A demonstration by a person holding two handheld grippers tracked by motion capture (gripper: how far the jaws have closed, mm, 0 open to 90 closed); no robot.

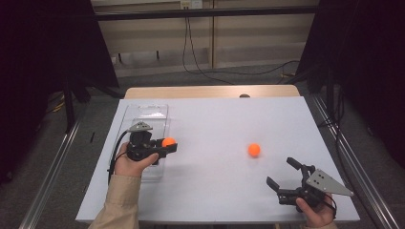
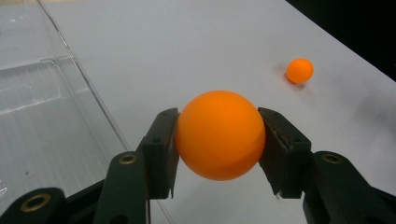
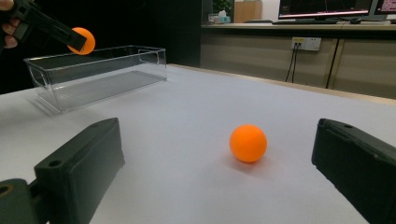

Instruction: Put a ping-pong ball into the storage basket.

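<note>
My left gripper (image 1: 168,143) is shut on an orange ball (image 2: 220,135), held in the air just past the right wall of a clear plastic bin (image 1: 153,111). Both pads press the ball's sides in the left gripper view. A second orange ball (image 1: 254,150) lies on the white table right of the middle; it appears as the second ball (image 3: 248,143) ahead of my right gripper (image 3: 217,172), and as the far ball (image 2: 299,70). My right gripper (image 1: 283,174) rests near the front right corner, jaws wide open with nothing between them.
The clear bin (image 3: 95,70) stands at the table's left side, and looks to hold nothing. The white tabletop (image 1: 224,119) ends in a wooden strip at the back. Cables run over the floor behind. Dark curtains flank both sides.
</note>
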